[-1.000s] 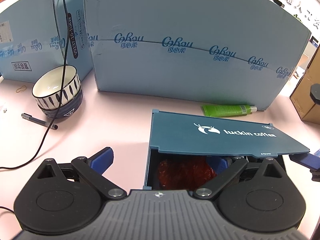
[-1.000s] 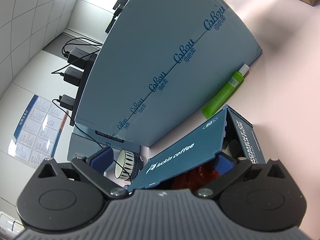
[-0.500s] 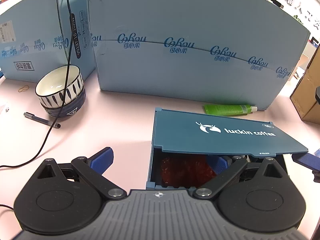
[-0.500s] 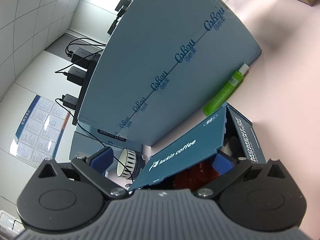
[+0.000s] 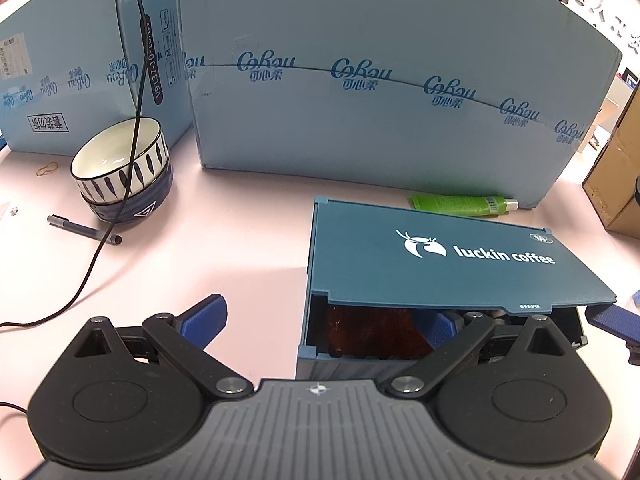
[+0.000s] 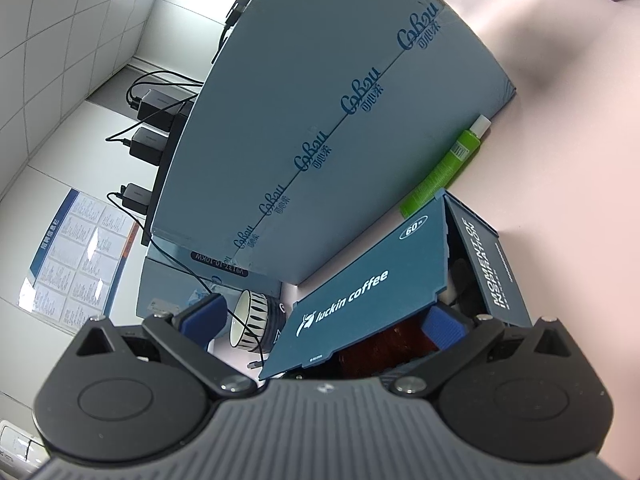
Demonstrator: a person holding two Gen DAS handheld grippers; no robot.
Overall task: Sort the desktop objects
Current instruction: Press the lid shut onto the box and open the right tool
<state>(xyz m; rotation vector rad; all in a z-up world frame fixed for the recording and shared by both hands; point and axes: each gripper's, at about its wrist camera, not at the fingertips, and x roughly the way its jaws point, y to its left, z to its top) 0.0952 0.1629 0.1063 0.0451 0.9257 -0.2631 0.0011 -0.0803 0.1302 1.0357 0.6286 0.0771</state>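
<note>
A dark blue "luckin coffee" box point(image 5: 344, 360) stands on the pink desk, its hinged lid point(image 5: 440, 264) hanging low over the opening. Something red and crinkly point(image 5: 372, 332) lies inside. My left gripper point(image 5: 322, 320) is open, with one finger inside the box mouth and the other over the bare desk. My right gripper point(image 6: 324, 320) is open and tilted; the lid point(image 6: 360, 304) runs between its fingers, one finger under it. The left wrist view shows a right fingertip point(image 5: 612, 320) by the lid's front right corner. A green tube point(image 5: 460, 203) lies behind the box.
Two stacked bowls point(image 5: 124, 168) stand at the left, with a black cable point(image 5: 92, 256) running over them. A grey pen point(image 5: 80, 228) and a rubber band point(image 5: 47, 168) lie nearby. Big light blue cartons point(image 5: 380, 80) wall the back; a brown carton point(image 5: 616, 184) sits far right.
In the left wrist view the bowl, pen and box have drifted slightly right. The lid and both open grippers keep nearly the same pose.
</note>
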